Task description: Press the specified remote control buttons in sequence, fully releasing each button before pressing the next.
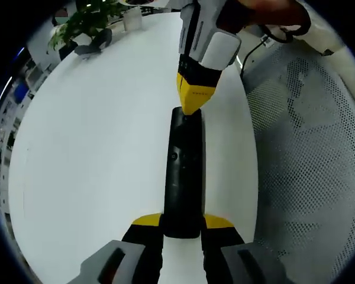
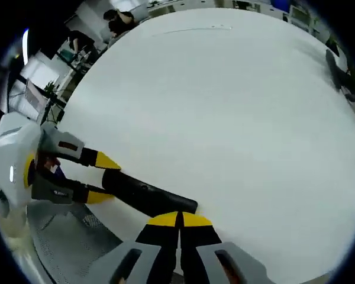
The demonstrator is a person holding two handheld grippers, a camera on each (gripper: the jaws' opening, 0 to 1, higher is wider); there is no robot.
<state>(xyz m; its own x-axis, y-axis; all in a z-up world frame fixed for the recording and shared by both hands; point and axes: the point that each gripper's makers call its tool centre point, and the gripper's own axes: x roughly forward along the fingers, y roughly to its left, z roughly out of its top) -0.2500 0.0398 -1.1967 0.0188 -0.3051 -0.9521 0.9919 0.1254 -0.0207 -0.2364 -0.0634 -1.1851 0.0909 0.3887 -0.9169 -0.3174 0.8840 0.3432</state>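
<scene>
A long black remote control [image 1: 183, 165] lies lengthwise over the white table [image 1: 94, 154], its near end clamped between the yellow-tipped jaws of my left gripper [image 1: 183, 222]. My right gripper [image 1: 190, 100] comes down from the top, jaws shut with nothing between them, and its yellow tip touches the remote's far end. In the right gripper view the remote [image 2: 151, 196] runs from the left gripper [image 2: 103, 178] at the left to my right gripper [image 2: 178, 220], whose shut tips sit on the remote's end. The buttons under the tip are hidden.
A grey perforated chair seat [image 1: 307, 148] lies just beyond the table edge on the right. A potted plant [image 1: 89, 21] and a dark object [image 1: 94, 44] stand at the far left of the table. Another dark object [image 2: 343, 74] sits at the table's far side.
</scene>
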